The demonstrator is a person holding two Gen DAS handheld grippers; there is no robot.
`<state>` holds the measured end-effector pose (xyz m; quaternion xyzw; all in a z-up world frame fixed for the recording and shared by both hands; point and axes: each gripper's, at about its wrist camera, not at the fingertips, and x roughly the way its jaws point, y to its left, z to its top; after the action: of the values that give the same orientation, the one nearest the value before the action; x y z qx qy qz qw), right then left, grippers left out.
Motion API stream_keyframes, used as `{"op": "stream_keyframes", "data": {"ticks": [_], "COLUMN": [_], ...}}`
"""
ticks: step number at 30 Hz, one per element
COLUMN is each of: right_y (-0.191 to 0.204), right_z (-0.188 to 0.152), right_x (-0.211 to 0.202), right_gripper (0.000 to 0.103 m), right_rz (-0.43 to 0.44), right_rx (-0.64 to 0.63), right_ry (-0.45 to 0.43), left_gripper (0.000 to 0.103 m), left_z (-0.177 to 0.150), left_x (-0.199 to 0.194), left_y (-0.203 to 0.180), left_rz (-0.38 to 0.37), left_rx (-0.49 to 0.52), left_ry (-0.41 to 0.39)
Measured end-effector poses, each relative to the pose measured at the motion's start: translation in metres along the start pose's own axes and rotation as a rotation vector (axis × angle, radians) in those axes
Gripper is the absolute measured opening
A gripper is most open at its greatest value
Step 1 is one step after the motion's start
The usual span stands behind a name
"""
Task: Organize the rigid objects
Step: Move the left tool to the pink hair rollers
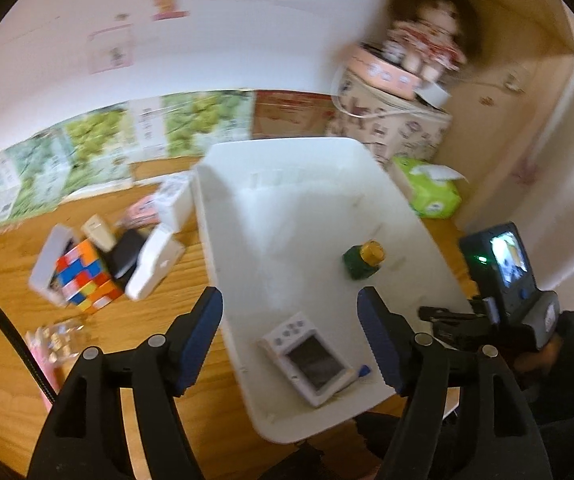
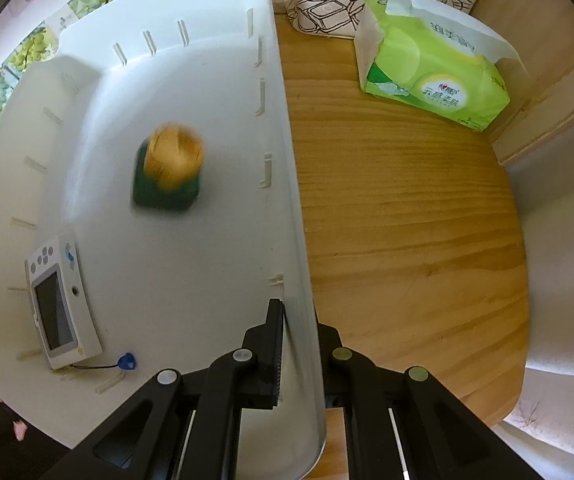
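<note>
Although blurred in the right wrist view, found the green bottle with its gold cap inside the white bin, not far from the right wall and apart from everything else there. Judged from the blur that it was perhaps not fully at rest.

Found also the white handheld device in the same bin, lying flat with the screen up, near the left wall at the near end, with a small blue tag on a cord just beside it. Counted two rigid things as sorted already.

Saw the left claw above the near part of the bin, jaws wide apart, with nothing between them. Read this as a claw free for the next pick.

Saw the right claw pointing down and clamped on the right wall of the bin, one finger inside and one outside. Judged that this grip served to keep the light bin from sliding on the surface.

Noted, left of the bin, the coloured cube and several white boxes in a loose heap, not yet put away. Noted a green tissue pack on the right, soft and so probably not part of the job.
</note>
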<state>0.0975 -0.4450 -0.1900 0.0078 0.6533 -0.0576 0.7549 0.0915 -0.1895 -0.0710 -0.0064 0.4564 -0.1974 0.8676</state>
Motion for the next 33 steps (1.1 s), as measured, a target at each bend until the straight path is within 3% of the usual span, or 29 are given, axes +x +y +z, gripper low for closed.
{"op": "stream_keyframes", "data": {"ticks": [15, 22, 33], "right_y": [0.013, 0.02, 0.026], "right_z": [0.004, 0.007, 0.016], "right_x": [0.001, 0.003, 0.005], "right_gripper": [0.007, 0.007, 0.007], "right_rz": [0.008, 0.004, -0.007], "right_rx": [-0.095, -0.11, -0.13], "right_ry": [0.02, 0.044, 0.077], "left_gripper": [0.073, 0.079, 0.084], "left_z": [-0.025, -0.04, -0.072], "left_x": [-0.015, -0.018, -0.009], "left_y": [0.095, 0.141, 0.198], "left_rz": [0.234, 0.335, 0.399], "left_rx": [-0.287, -0.436, -0.638], "left_ry": [-0.003, 0.007, 0.06]}}
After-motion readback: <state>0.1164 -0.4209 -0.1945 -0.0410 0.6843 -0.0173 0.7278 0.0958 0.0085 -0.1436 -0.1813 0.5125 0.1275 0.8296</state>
